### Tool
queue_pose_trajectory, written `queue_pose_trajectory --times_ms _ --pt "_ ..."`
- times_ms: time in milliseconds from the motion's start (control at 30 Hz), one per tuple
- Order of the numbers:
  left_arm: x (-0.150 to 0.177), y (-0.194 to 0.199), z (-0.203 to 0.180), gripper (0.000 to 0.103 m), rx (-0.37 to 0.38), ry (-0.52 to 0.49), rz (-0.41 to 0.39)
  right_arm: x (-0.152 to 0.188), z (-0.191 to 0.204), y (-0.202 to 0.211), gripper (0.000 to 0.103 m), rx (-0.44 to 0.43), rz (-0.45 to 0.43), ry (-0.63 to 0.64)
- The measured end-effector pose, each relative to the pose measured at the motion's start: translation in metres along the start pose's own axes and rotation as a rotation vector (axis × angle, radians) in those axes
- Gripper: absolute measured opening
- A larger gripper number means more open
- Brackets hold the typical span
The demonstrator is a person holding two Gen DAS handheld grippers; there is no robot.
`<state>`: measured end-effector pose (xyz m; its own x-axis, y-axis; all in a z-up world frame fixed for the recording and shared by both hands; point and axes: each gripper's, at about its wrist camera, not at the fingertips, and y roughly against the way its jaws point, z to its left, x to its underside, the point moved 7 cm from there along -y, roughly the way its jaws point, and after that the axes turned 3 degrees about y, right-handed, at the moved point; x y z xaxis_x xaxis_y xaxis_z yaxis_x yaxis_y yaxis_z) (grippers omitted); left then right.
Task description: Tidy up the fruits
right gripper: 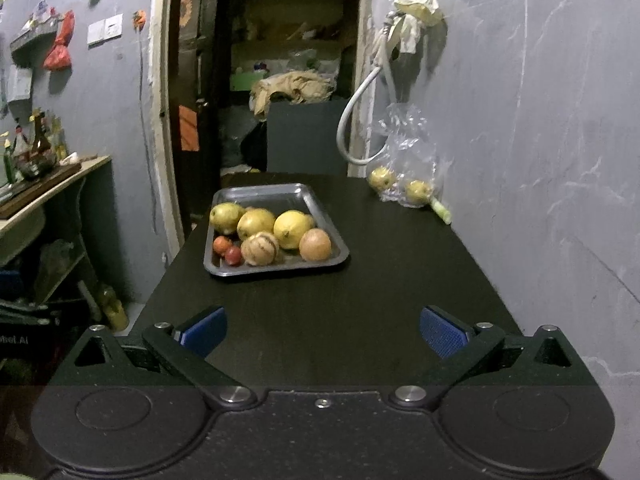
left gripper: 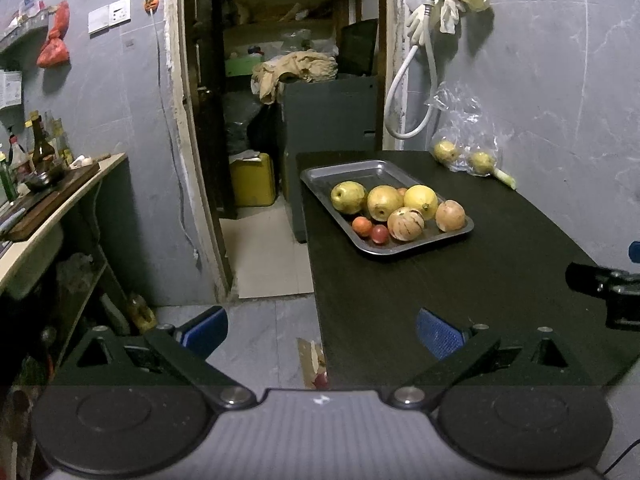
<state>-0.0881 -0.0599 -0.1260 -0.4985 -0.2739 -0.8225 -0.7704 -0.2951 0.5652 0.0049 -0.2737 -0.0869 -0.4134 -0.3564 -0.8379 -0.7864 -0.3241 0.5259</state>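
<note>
A metal tray (left gripper: 320, 174) (right gripper: 280, 194) rests on the dark table (left gripper: 440, 300) (right gripper: 340, 300). Several fruits lie in its near half: a green-yellow pear (left gripper: 348, 197) (right gripper: 226, 217), a yellow lemon (left gripper: 420, 200) (right gripper: 293, 229), a striped round fruit (left gripper: 405, 223) (right gripper: 260, 248), an orange-pink fruit (left gripper: 450, 216) (right gripper: 315, 244) and two small red fruits (left gripper: 371, 230) (right gripper: 228, 251). Two more pears (left gripper: 464, 156) (right gripper: 400, 186) sit in a clear plastic bag by the wall. My left gripper (left gripper: 322, 332) hangs open over the table's left edge, well short of the tray. My right gripper (right gripper: 323, 334) is open and empty above the table's near end.
A green stalk (left gripper: 505, 178) (right gripper: 440, 210) lies beside the bag. A side counter (left gripper: 52, 208) with bottles stands at the left. An open doorway (left gripper: 276, 120) behind the table shows a yellow container (left gripper: 253, 180). A white hose (left gripper: 408, 92) hangs on the wall.
</note>
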Motion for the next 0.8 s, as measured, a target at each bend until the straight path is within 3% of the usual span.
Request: queue_pose_trajectory --times_ms 800 --pt "0.018 -0.009 -0.007 0.103 -0.028 0.021 0.078 0.022 -0.013 -0.007 0.102 -0.022 0.065 0.011"
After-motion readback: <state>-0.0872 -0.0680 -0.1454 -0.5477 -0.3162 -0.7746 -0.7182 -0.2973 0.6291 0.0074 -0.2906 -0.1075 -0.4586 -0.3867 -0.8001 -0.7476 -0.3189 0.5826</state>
